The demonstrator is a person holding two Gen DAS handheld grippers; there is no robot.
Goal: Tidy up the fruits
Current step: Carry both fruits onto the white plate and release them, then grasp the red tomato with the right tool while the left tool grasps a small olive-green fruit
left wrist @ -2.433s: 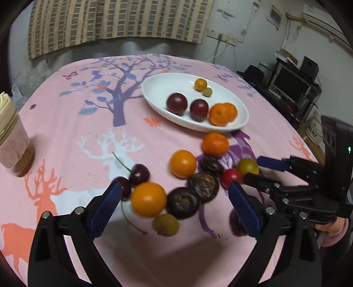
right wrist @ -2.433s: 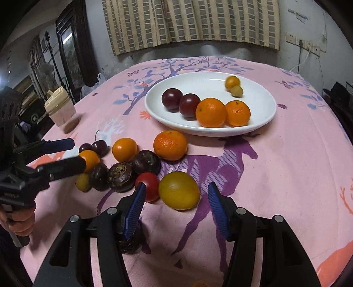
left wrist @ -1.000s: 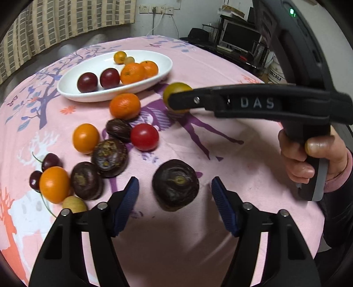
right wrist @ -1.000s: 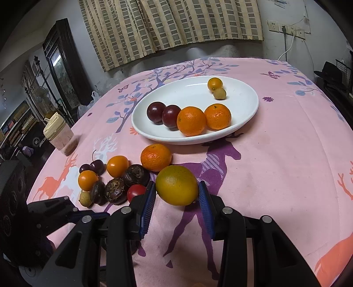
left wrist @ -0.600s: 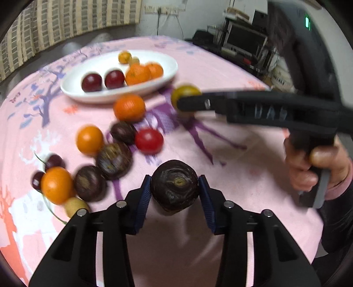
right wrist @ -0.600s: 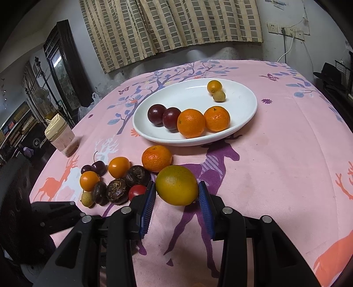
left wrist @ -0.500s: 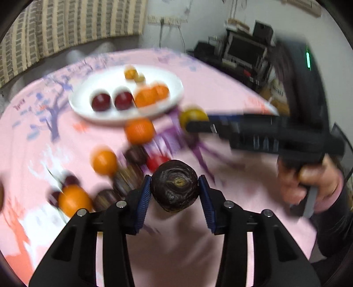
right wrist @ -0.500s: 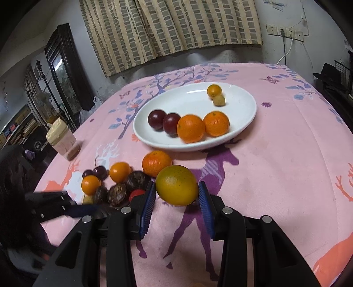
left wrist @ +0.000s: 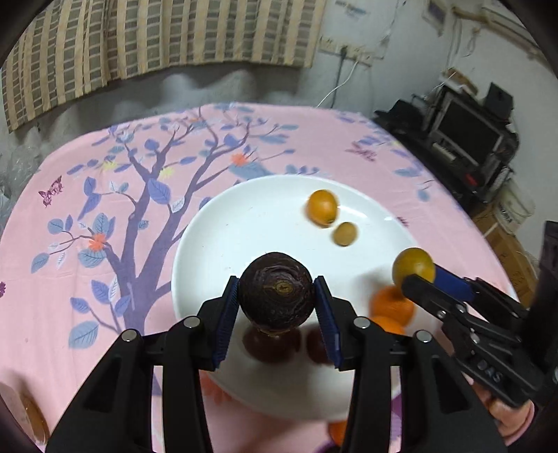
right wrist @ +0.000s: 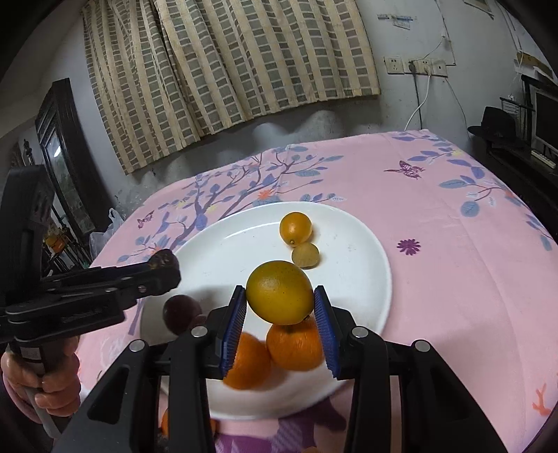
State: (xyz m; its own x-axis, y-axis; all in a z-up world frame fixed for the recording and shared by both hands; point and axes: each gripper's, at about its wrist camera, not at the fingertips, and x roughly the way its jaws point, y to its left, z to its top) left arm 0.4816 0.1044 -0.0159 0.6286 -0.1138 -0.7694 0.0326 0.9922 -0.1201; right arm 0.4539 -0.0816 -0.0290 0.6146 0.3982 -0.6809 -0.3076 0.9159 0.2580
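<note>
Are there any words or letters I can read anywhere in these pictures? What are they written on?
"DAS": raised letters on the side of the right gripper, seen tilted in the left wrist view.
Boxes on the floor at the far right: dark print, too blurred to read.
Papers on the wall above the sockets: too small to read.
The left gripper shows faint raised marks on its side, unreadable.

Dim, even indoor light; the white plate (left wrist: 216, 244) is the brightest surface and shows small glare streaks at its far rim. Fisheye distortion bends the curtain (right wrist: 237, 69) and darkens all frame corners. Oranges (right wrist: 272, 352) on the plate are motion-blurred. Soft shadows lie on the plate below the held fruit.
</note>
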